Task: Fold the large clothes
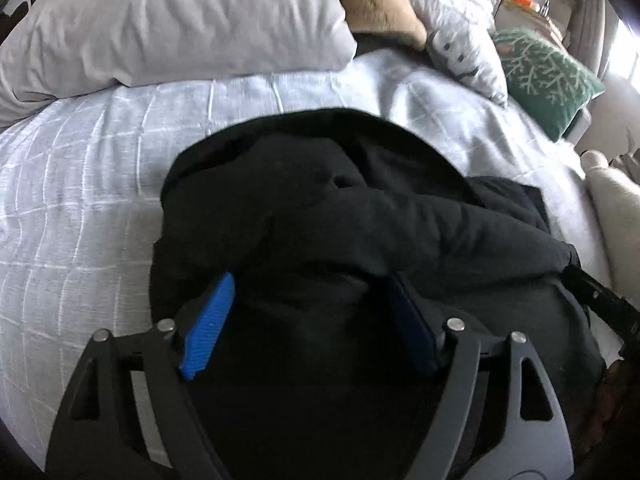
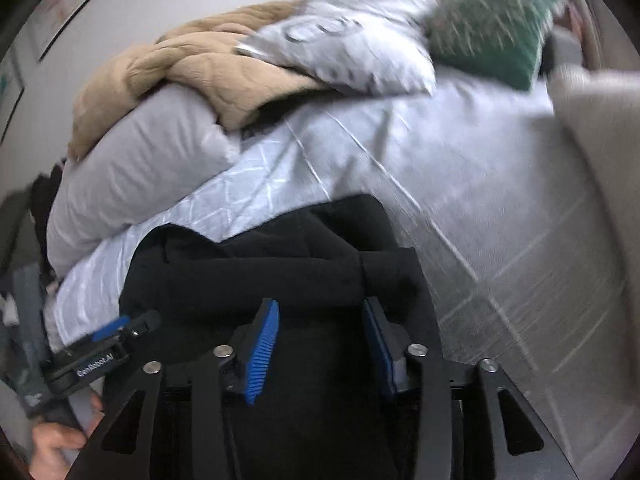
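Note:
A large black garment (image 1: 340, 216) lies bunched on the pale checked bedspread (image 1: 80, 184). My left gripper (image 1: 310, 296) is open, its blue pads (image 1: 210, 328) spread wide with black cloth lying between and under them. My right gripper (image 2: 320, 316) is also open over the same garment (image 2: 256, 268), blue pads (image 2: 262, 352) apart, with a thick fold of cloth between them. The left gripper also shows at the lower left of the right wrist view (image 2: 108, 340), held by a hand. The right gripper's body shows at the right edge of the left wrist view (image 1: 600, 300).
A white pillow (image 1: 160, 32) and a tan blanket (image 1: 380, 4) lie at the head of the bed. A patterned white pillow (image 1: 464, 40) and a green cushion (image 1: 548, 72) sit at the far right. A beige upholstered edge (image 2: 600, 152) borders the bed on the right.

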`<state>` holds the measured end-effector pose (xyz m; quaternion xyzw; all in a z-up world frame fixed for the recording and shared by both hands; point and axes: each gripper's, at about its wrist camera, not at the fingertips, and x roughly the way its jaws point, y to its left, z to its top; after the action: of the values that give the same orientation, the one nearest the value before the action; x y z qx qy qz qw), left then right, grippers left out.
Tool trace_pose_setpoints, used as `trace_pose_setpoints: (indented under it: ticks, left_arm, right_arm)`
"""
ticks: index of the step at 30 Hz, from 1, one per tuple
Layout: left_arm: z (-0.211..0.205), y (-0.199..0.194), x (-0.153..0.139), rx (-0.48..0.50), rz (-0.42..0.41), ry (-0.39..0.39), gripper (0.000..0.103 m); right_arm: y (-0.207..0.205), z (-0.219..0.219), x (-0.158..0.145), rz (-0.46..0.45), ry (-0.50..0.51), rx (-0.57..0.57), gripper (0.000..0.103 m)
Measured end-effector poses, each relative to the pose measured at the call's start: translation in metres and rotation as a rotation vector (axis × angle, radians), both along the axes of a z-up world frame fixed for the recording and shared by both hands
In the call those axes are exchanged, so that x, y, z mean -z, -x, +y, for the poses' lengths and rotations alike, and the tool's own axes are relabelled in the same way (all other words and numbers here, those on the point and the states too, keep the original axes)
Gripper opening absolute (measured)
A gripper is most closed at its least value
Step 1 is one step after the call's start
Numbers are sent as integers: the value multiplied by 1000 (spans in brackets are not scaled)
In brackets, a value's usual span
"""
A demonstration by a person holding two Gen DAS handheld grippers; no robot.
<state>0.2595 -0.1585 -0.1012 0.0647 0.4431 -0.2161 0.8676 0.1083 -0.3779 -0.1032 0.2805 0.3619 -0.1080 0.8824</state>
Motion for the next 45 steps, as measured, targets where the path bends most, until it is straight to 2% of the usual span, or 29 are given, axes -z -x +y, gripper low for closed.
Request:
trace_pose_setpoints:
  ticks: [4, 6, 8, 10, 12, 16, 19, 22, 25, 30, 32, 34, 36, 38, 40, 43, 45]
  left_arm:
    - [-2, -6, 3, -3, 8, -11, 81]
    - [-2, -2, -1, -1, -1, -24, 81]
    - [2, 3, -12, -1, -12, -25, 80]
    - [13, 17, -28, 7, -10, 13, 77]
    - [26, 42, -48, 52, -11, 90, 76]
    - [32, 102, -69, 190, -51, 130, 73]
    - [27, 140, -56, 284, -30, 78, 67]
    - [39, 175, -35, 298, -113, 33, 68]
    - [63, 197, -29, 275, -128, 81, 68]
    - [79, 224, -37, 303, -110, 51, 69]
    - [86, 228, -40, 316, -89, 56, 74]
    - [94, 224, -44, 327, -17, 78, 83]
    - [102, 216, -50, 303, 36, 104, 84]
    - [112, 206, -55, 260, 70, 146, 87]
    - [122, 192, -56, 212, 140, 206, 92]
    - [132, 166, -46, 138, 283, 329, 93]
    - [136, 147, -32, 90, 385, 410, 93]
  right_arm:
    - [1, -17, 21, -17, -126, 39, 31]
    - [4, -15, 19, -19, -121, 43, 30]
    - [6, -8, 11, -7, -86, 37, 30]
    - [10, 3, -5, 18, -23, 15, 35]
    - [18, 16, -23, 17, 28, -37, 52]
    - [37, 44, -43, 12, 79, -168, 52]
    - [52, 68, -37, 62, 178, -245, 52]
    - [71, 80, -18, 96, 286, -294, 52]
    - [96, 79, -11, 55, 299, -325, 52]
    - [141, 74, -18, 28, 333, -356, 52]
    - [154, 68, -21, 45, 323, -365, 52]
    - [164, 55, -26, 71, 289, -353, 55]
    - [172, 28, -31, 89, 186, -277, 66]
    - [180, -2, -35, 51, 12, -217, 70]
    - [183, -29, -32, 23, -166, -167, 77]
    - [173, -46, -20, 17, -418, -187, 82]
    - [161, -46, -10, 45, -506, -207, 82]
